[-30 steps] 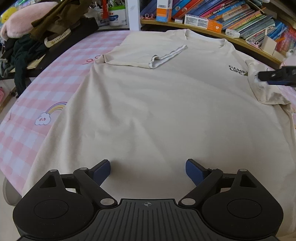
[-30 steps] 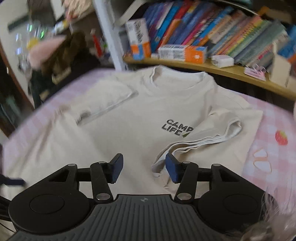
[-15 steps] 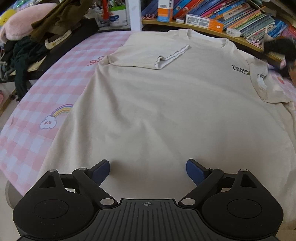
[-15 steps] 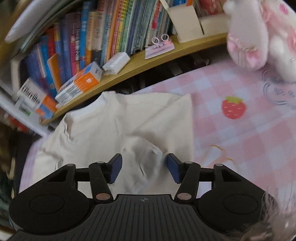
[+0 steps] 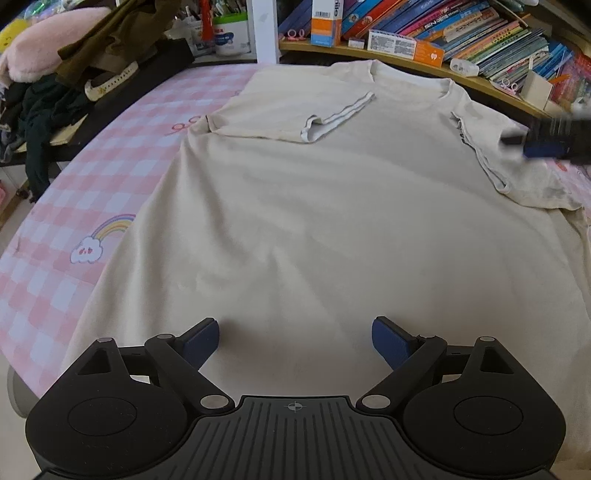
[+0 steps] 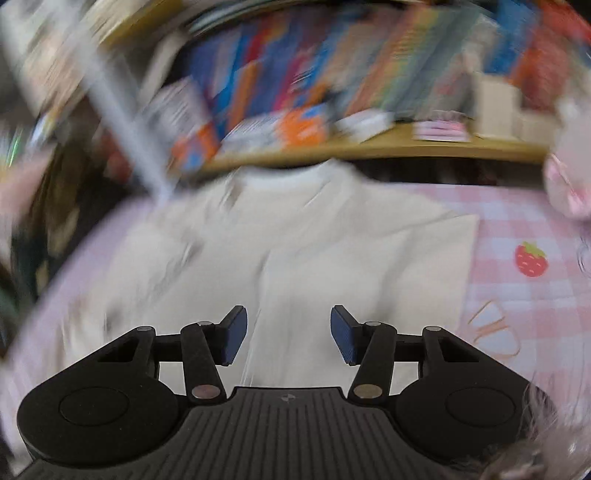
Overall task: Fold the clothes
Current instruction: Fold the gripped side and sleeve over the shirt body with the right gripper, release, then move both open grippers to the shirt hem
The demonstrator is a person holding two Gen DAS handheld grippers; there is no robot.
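Note:
A cream T-shirt [image 5: 314,206] lies spread flat on a pink checked bed cover [image 5: 66,192], collar at the far end. Its left sleeve [image 5: 295,114] is folded in over the chest. The right sleeve [image 5: 491,147] also lies folded in, covering the chest print. My left gripper [image 5: 295,341] hovers open over the shirt's lower part with nothing between its fingers. My right gripper [image 5: 532,138] shows blurred at the right edge, above the folded right sleeve. In the blurred right wrist view the right gripper [image 6: 288,334] stands half open over the T-shirt [image 6: 332,258], its pads gripping nothing.
A wooden shelf of books and boxes [image 5: 443,33] runs along the far edge behind the collar. A pile of dark and pink clothes [image 5: 74,55] sits at the far left. A pink plush toy [image 6: 569,177] is at the right. Bare bed cover [image 6: 524,295] shows right of the shirt.
The right sleeve was raised between the right gripper's fingers half a second ago; it now lies flat over the chest print, free of the pads. The right wrist view has swung. The left gripper has kept still.

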